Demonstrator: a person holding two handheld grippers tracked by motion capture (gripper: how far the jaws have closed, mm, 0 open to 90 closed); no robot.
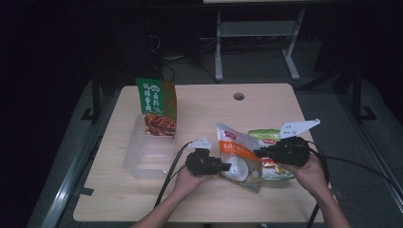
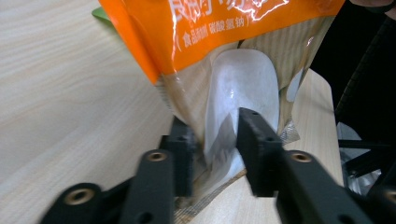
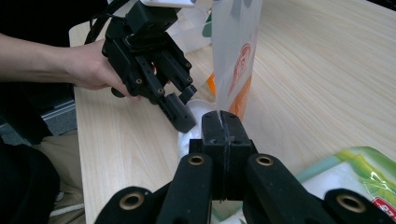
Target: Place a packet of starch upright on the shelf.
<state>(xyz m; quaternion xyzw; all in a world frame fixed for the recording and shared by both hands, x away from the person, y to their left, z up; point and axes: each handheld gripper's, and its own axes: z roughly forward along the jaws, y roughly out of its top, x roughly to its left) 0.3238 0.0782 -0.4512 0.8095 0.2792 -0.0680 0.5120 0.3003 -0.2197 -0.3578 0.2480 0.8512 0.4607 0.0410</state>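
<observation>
An orange and white pouch (image 1: pixel 237 149) stands tilted above the middle of the table, held between both grippers. My left gripper (image 2: pixel 217 149) is shut on its lower corner, its pads pressing on either side of the printed white spoon on the pouch (image 2: pixel 224 37). In the high view this left gripper (image 1: pixel 227 166) comes in from the left. My right gripper (image 3: pixel 219 123) has its jaws tight together on the thin side seam of the pouch (image 3: pixel 236 60), which rises edge-on just beyond them. In the high view the right gripper (image 1: pixel 259 153) is at the pouch's right edge.
A green and white packet (image 1: pixel 268 135) lies flat under the right hand. A clear plastic bin (image 1: pixel 142 159) at the left holds an upright green and orange package (image 1: pixel 157 107). A round hole (image 1: pixel 239 96) is near the table's far edge.
</observation>
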